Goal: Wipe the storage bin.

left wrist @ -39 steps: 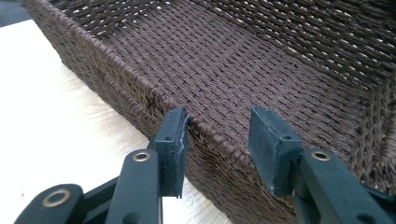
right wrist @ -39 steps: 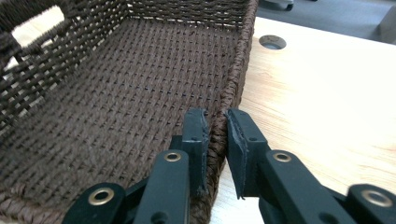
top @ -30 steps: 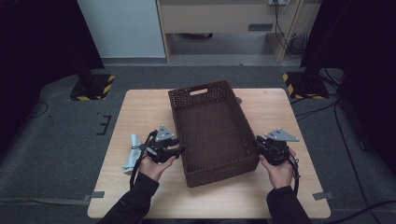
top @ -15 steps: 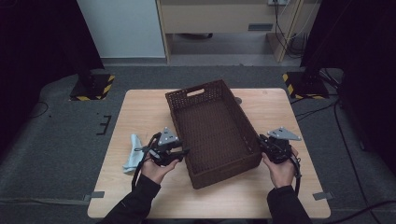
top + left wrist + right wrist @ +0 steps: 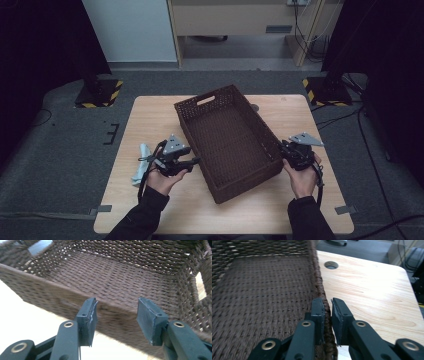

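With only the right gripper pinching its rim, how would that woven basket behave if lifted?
The woven basket looks empty, so probably light. Gripped by the right gripper at one long wall, it would likely tilt. Its woven rim may flex slightly, though the walls stand upright unaided.

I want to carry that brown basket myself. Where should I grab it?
Hold the woven basket by its thin top rim, coming down from above at the long sides. The right hand-held gripper pinches it that way, one jaw inside, one outside. The handle hole in the far end wall should work too.
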Available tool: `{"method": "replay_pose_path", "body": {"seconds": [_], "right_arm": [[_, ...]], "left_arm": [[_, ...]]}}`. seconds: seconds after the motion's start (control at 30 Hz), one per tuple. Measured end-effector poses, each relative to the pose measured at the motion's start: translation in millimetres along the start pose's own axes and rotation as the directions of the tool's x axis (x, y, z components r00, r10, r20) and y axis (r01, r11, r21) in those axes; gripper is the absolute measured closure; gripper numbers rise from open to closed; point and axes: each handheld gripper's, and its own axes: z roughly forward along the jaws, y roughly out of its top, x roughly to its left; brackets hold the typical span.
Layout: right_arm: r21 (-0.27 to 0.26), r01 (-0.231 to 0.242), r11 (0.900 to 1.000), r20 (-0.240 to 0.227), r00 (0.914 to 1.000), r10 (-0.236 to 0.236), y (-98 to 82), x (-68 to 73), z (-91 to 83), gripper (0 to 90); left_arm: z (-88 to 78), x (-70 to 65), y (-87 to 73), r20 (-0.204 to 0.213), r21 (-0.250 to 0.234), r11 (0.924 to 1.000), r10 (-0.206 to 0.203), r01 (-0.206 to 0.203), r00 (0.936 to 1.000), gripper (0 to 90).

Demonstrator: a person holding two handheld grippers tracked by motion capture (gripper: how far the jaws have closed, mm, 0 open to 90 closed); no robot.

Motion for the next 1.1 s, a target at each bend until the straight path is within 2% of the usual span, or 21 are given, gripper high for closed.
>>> {"method": "replay_pose_path", "body": {"seconds": [0.13, 0.2, 0.27, 0.33, 0.4, 0.5, 0.7, 0.8, 0.93, 1.0, 1.1], "right_arm": [[-0.017, -0.021, 1.000, -0.005, 0.9998, 0.021, -0.2, -4.3, -3.5, 72.4], [-0.054, -0.032, 0.998, -0.026, 0.9992, 0.031, 2.4, -2.8, -14.5, 68.5], [-0.068, -0.041, 0.997, -0.056, 0.9978, 0.037, 3.6, 1.0, -24.3, 60.9], [-0.063, -0.037, 0.997, -0.060, 0.9976, 0.034, 0.4, 6.5, -32.8, 58.3], [-0.047, -0.054, 0.997, -0.060, 0.9968, 0.052, -6.0, 11.0, -39.9, 55.3], [-0.030, -0.066, 0.997, -0.053, 0.9965, 0.065, -12.2, 13.9, -43.2, 51.8], [-0.011, -0.093, 0.996, -0.031, 0.9952, 0.093, -15.4, 16.1, -40.7, 49.9], [-0.016, -0.089, 0.996, -0.011, 0.9960, 0.089, -14.2, 15.0, -36.7, 50.0], [-0.013, -0.091, 0.996, 0.013, 0.9958, 0.091, -9.9, 9.9, -27.7, 49.6], [-0.009, -0.094, 0.996, 0.029, 0.9951, 0.094, -7.7, 7.7, -23.0, 45.6], [-0.027, -0.113, 0.993, 0.019, 0.9933, 0.114, -8.3, 10.9, -22.7, 40.4]], "left_arm": [[-6.2, 10.4, -1.8, -0.019, -0.011, 0.9996, -0.025, 0.025, 0.9995, 47.8], [-8.9, 14.8, -3.7, -0.028, -0.015, 0.9992, -0.039, 0.038, 0.9989, 47.6], [-11.3, 18.3, -6.0, -0.037, -0.016, 0.9991, -0.040, 0.040, 0.9985, 47.5], [-14.8, 22.3, -10.1, -0.047, -0.014, 0.9987, -0.049, 0.048, 0.9977, 47.3], [-19.0, 25.1, -13.5, -0.058, -0.010, 0.9988, -0.048, 0.048, 0.9971, 47.4], [-23.8, 29.5, -16.3, -0.076, -0.017, 0.9983, -0.056, 0.055, 0.9956, 47.4], [-23.3, 35.0, -18.8, -0.085, -0.016, 0.9974, -0.071, 0.070, 0.9938, 47.5], [-19.6, 35.7, -20.4, -0.086, -0.001, 0.9974, -0.072, 0.072, 0.9937, 47.5], [-18.4, 38.1, -20.6, -0.087, -0.003, 0.9970, -0.077, 0.077, 0.9932, 47.5], [-18.5, 40.0, -21.1, -0.092, -0.002, 0.9967, -0.081, 0.081, 0.9924, 47.4], [-18.3, 43.2, -22.1, -0.099, -0.006, 0.9960, -0.089, 0.089, 0.9910, 47.4]]}}
